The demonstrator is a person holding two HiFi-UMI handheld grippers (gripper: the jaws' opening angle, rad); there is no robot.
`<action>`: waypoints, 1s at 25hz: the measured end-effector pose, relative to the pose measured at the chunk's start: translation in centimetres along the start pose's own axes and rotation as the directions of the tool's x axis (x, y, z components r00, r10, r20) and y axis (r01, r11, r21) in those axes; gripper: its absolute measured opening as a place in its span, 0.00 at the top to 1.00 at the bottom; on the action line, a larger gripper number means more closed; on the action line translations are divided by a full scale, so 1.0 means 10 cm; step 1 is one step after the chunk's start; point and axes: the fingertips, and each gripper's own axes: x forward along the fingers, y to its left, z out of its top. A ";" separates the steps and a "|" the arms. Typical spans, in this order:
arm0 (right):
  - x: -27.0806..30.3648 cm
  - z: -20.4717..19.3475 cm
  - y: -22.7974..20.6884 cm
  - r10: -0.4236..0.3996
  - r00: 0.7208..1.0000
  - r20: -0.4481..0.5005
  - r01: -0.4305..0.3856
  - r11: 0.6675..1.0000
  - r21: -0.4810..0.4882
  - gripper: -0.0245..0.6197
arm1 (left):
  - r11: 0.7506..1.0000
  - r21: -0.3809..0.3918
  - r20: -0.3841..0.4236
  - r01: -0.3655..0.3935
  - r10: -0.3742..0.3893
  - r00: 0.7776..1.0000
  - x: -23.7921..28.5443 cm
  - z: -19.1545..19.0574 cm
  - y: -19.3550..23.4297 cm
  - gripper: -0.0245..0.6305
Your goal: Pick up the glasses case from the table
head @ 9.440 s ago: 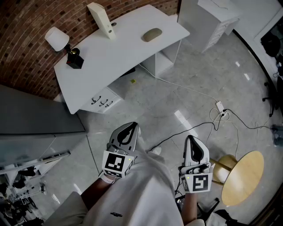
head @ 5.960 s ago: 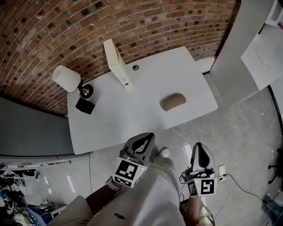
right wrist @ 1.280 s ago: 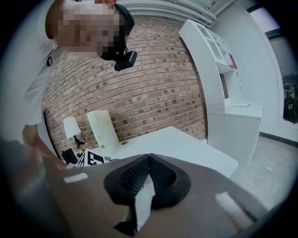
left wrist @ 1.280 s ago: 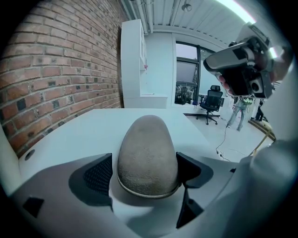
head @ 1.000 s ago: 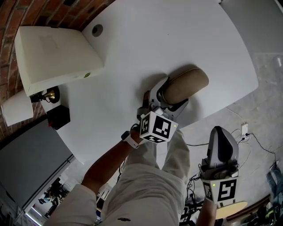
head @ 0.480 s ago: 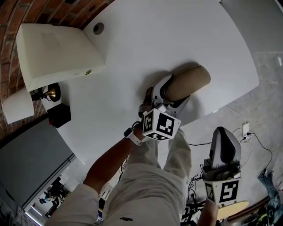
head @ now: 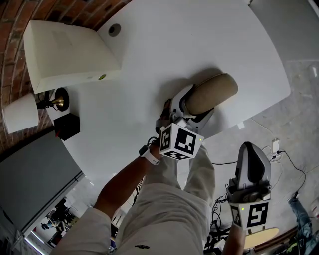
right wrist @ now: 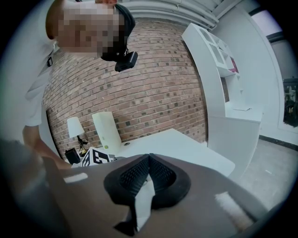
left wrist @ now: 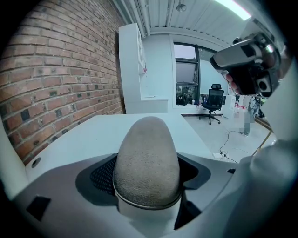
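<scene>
Now the left gripper [head: 193, 106] reaches over the near edge of the white desk [head: 199, 40], and the glasses case [head: 212, 92] sits lengthwise between its fingers [left wrist: 100, 174]. Those fingers have just been closing, and in the left gripper view their black meshed pads meet the tan, felt-like case on both sides, so they are gripping it at the end nearest the person. From the head view the case lies on the desk close to its front edge, its far end pointing up and to the right, with a shadow along its upper side. The gripper's marker cube [head: 180, 141] sits just below the case, over the person's light trousers

The right gripper [head: 252, 146] hangs well apart from the desk, low at the right over the floor. Its fingers [right wrist: 135, 176] are closed tip to tip with nothing between them

At the desk's far left stand a large cream box [head: 70, 47], a lamp with a white shade [head: 21, 112] and a small black box [head: 66, 126], against the brick wall [head: 15, 15]. A round cable hole [head: 114, 30] lies beside the cream box
</scene>
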 end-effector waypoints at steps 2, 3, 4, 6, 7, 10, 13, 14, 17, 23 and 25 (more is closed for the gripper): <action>-0.02 0.03 0.01 0.003 1.000 0.007 -0.003 1.000 -0.004 0.95 | 1.000 -0.006 -0.004 -0.008 0.008 1.000 -0.04 0.01 0.00 0.40; -0.04 0.05 0.02 0.005 1.000 0.011 -0.005 1.000 -0.006 0.95 | 1.000 -0.011 -0.006 -0.014 0.014 1.000 -0.07 0.02 0.01 0.40; -0.05 0.07 0.03 0.007 1.000 0.017 -0.007 1.000 -0.007 0.95 | 1.000 -0.018 -0.007 -0.021 0.020 1.000 -0.09 0.03 0.01 0.40; -0.07 0.14 0.06 0.014 0.999 0.035 -0.014 1.000 -0.006 0.95 | 0.999 -0.033 -0.004 -0.030 0.030 1.000 -0.15 0.06 0.02 0.40; -0.08 0.17 0.07 0.018 0.999 0.041 -0.018 1.000 -0.006 0.95 | 0.999 -0.041 -0.002 -0.033 0.033 0.999 -0.19 0.07 0.02 0.40; -0.17 0.21 0.09 0.019 0.999 0.039 -0.018 0.999 -0.031 0.95 | 0.998 -0.054 0.003 -0.043 0.043 0.999 -0.32 0.13 0.01 0.40; -0.20 0.32 0.15 0.028 0.997 0.070 -0.027 1.000 -0.011 0.95 | 0.996 -0.064 0.005 -0.057 0.057 0.998 -0.44 0.18 0.00 0.40; -0.22 0.35 0.17 0.026 0.996 0.080 -0.027 1.000 0.000 0.95 | 0.996 -0.067 0.003 -0.062 0.062 0.998 -0.47 0.18 -0.01 0.40; -0.28 0.41 0.21 0.025 0.995 0.094 -0.025 1.000 0.001 0.95 | 0.994 -0.076 0.001 -0.078 0.078 0.997 -0.58 0.21 -0.03 0.40; -0.46 0.53 0.30 0.032 0.993 0.118 -0.031 0.999 -0.013 0.95 | 0.991 -0.091 0.017 -0.094 0.096 0.995 -0.83 0.33 -0.11 0.40; -0.53 0.57 0.32 0.036 0.991 0.128 -0.034 0.999 -0.017 0.95 | 0.991 -0.091 0.022 -0.100 0.102 0.995 -0.92 0.38 -0.14 0.40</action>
